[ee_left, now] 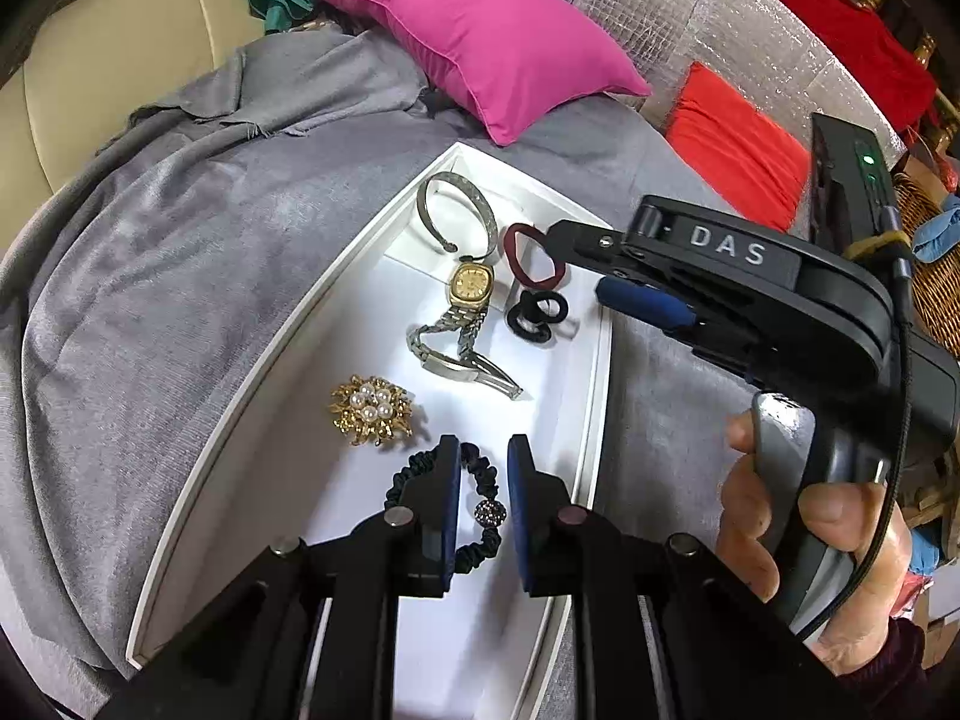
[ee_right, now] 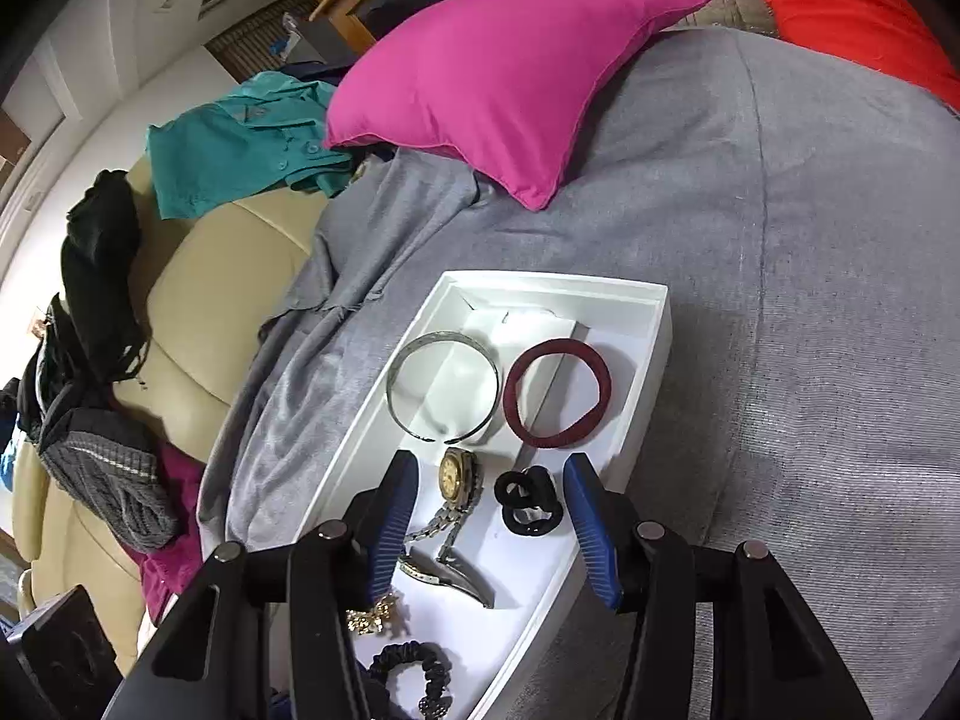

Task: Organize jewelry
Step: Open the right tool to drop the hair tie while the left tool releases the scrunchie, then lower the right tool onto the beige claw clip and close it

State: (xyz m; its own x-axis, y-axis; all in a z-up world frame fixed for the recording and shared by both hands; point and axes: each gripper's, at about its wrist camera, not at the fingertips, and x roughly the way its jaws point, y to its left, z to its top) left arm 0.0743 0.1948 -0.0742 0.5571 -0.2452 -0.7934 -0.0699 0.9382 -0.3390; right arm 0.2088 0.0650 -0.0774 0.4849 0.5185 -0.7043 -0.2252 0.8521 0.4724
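Note:
A white tray [ee_left: 336, 300] [ee_right: 654, 324] lies on grey cloth. In it are a silver bangle [ee_left: 427, 210] [ee_right: 396, 396], a maroon hair band [ee_left: 516, 258] [ee_right: 600, 384], a gold-faced watch [ee_left: 471, 285] [ee_right: 456, 474], a small black hair tie [ee_left: 537, 315] [ee_right: 531, 501], a pearl brooch [ee_left: 372, 408] [ee_right: 369, 615] and a black beaded scrunchie [ee_left: 487, 483] [ee_right: 408, 672]. My left gripper [ee_left: 485, 468] hovers over the scrunchie, its jaws close together and holding nothing. My right gripper [ee_right: 492, 480] [ee_left: 594, 270] is open above the watch and the black hair tie, touching neither.
A pink cushion [ee_left: 480, 36] [ee_right: 510, 78] rests on the grey cloth [ee_left: 180, 240] behind the tray. A red cushion [ee_left: 732, 144] lies to the right. On the beige sofa [ee_right: 210, 276] at left are a teal shirt [ee_right: 240, 138] and dark clothes [ee_right: 102, 276].

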